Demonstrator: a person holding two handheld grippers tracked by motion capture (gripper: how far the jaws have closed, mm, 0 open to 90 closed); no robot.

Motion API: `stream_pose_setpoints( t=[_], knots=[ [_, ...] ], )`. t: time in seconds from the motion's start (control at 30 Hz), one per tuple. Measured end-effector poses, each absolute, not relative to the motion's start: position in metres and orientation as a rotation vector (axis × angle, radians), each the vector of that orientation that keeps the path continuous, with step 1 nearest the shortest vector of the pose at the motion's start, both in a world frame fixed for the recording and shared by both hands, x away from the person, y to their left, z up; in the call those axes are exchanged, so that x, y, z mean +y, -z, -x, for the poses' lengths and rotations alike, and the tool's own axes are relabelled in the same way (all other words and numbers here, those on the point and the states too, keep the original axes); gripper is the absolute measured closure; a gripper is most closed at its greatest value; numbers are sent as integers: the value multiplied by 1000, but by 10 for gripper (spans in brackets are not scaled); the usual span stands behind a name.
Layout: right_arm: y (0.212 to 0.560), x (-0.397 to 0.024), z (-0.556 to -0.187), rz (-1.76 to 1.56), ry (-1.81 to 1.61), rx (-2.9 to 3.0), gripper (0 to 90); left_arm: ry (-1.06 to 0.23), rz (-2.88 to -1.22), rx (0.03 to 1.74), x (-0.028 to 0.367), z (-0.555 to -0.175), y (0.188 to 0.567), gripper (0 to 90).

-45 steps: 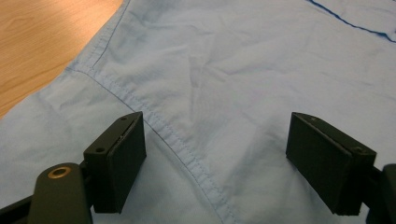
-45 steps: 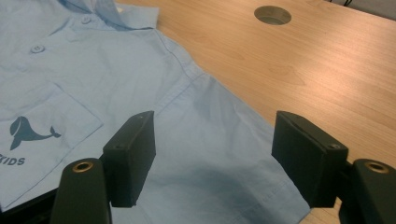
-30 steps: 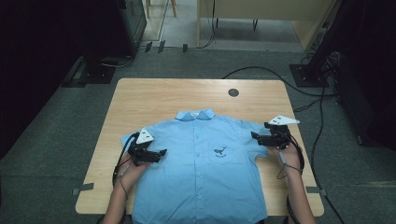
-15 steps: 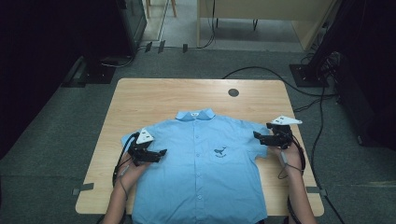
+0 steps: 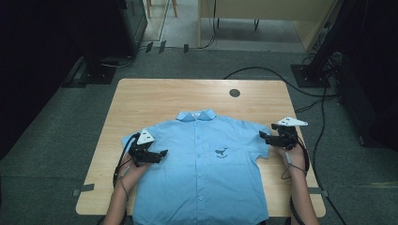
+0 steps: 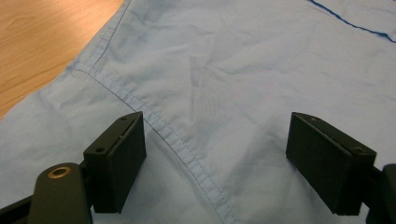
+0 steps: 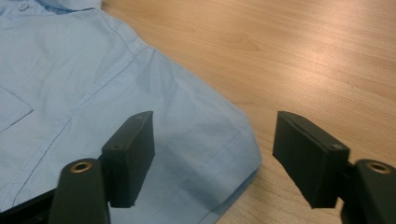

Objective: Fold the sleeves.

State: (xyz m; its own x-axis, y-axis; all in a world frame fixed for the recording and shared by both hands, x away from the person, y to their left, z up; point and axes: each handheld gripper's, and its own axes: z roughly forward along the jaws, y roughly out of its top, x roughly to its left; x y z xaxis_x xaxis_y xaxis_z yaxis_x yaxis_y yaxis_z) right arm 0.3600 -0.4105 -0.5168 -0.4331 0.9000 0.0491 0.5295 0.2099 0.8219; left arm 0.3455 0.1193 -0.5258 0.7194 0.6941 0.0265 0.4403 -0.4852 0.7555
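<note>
Both grippers stand open with nothing held, the left gripper [image 5: 151, 153] over the left sleeve seam of the blue shirt [image 5: 202, 168] lying flat on the table [image 5: 155, 98], the right gripper [image 5: 271, 136], its jaws just closing a little, straddling the right sleeve hem [image 7: 243, 154], while the high view shows a small whale emblem [image 5: 220, 152] on the chest.

Lab or office-type recording room, not a home. Grey carpet floor [image 5: 56, 154] all round, low pile, institutional. One plain wooden table [image 5: 155, 101] in the middle, with a round cable grommet [image 5: 234, 93] set in its top, desk style. Strips of tape [image 5: 84, 189] on the carpet at the table's corners mark its place. Black cables [image 5: 263, 72] run across the floor to a black stand base [image 5: 309, 75] at the right. Dark equipment cabinets [image 5: 126, 23] at the left edge. Pale wooden furniture [image 5: 263, 21] and chair legs [image 5: 162, 7] behind, by a lighter floor strip.
</note>
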Motion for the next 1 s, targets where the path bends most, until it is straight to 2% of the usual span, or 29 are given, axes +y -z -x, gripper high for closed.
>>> stream_pose_setpoints(
  t=[0.1,0.3,0.53,0.73,0.77,0.97,1.0],
  knots=[
    [519,-411,-361,-1353,-1084,2038,326,-425,-2158,856,119,-346,526,199],
    [521,-410,-364,-1346,-1075,2034,399,-425,-2158,856,119,-346,526,199],
    [527,-408,-370,-1345,-1065,2038,405,-425,-2158,857,119,-346,526,199],
    [530,-403,-373,-1348,-1025,2090,431,-426,-2158,857,119,-345,526,199],
    [530,-403,-373,-1348,-1025,2090,462,-426,-2158,857,119,-345,526,199],
    [530,-402,-373,-1352,-1020,2082,473,-427,-2158,860,119,-345,526,199],
    [530,-401,-373,-1369,-1013,2063,524,-428,-2158,860,119,-345,526,199]
  ],
)
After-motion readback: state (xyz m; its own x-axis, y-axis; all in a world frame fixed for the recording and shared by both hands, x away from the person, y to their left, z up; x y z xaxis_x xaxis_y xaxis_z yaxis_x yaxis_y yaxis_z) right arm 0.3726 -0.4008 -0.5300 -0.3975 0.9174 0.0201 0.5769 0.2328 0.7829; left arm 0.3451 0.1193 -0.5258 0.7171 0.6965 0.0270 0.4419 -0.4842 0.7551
